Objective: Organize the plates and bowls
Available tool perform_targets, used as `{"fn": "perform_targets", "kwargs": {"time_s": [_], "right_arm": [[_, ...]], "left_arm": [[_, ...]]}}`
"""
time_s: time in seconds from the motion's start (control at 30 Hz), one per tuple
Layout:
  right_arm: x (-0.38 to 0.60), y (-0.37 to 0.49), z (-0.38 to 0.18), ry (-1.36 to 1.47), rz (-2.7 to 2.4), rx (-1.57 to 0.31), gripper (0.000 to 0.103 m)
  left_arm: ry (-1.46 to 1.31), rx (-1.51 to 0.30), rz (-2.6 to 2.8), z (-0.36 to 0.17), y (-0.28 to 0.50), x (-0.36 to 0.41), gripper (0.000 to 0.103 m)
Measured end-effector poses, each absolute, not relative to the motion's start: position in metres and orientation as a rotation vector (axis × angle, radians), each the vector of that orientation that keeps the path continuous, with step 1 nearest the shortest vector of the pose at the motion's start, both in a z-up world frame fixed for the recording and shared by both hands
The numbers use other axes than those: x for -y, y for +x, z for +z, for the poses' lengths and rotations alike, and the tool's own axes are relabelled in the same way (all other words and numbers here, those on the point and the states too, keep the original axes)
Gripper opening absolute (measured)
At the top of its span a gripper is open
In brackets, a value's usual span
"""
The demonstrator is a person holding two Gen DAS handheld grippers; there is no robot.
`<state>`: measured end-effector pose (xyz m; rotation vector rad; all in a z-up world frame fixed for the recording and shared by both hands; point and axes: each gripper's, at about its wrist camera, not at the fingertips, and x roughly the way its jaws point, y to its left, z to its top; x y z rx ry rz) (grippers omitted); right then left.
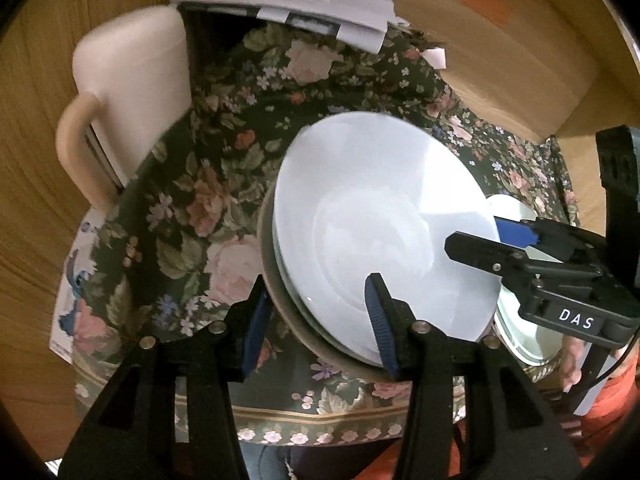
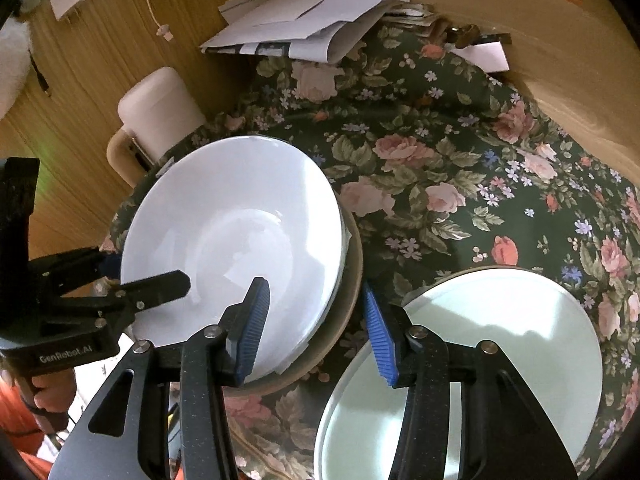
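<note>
Both grippers, left (image 1: pixel 318 318) and right (image 2: pixel 316 330), sit open astride the plate stack's (image 1: pixel 384 216) rim, pads not pressing; bowl (image 2: pixel 500 328) nearby.

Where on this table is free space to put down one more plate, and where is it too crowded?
The floral cloth is bare between the plate stack, the paper pile and the far edge. Another bare patch lies between the stack and the white chair back. It is crowded near the front: the stack, the pale green plate and both grippers sit close together.
</note>
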<state>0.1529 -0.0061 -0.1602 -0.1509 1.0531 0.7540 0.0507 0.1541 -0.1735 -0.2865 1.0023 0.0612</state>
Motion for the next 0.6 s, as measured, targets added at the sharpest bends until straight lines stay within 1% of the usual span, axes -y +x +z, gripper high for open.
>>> {"fn": "perform_targets", "kwargs": {"time_s": [0.1, 0.17, 0.23, 0.27, 0.6], "right_arm": [[0.003, 0.156, -0.165, -0.144, 0.764, -1.076, 0.044], [0.001, 0.158, -0.169, -0.144, 0.768, -1.086, 0.043], [-0.001, 0.158, -0.172, -0.153, 0.772, -1.091, 0.037], [-0.002, 0.158, -0.173, -0.158, 0.769, -1.087, 0.037], [-0.003, 0.161, -0.174, -0.131, 0.760, -1.094, 0.036]], "left_arm": [[-0.322, -1.004, 0.069, -0.179, 0.053, -0.159, 0.047], [-0.331, -0.996, 0.070, -0.179, 0.053, -0.160, 0.044], [-0.338, -0.994, 0.065, -0.180, 0.054, -0.160, 0.041], [-0.336, -0.992, 0.068, -0.180, 0.054, -0.160, 0.041], [-0.337, -0.988, 0.110, -0.179, 0.055, -0.159, 0.040]]}}
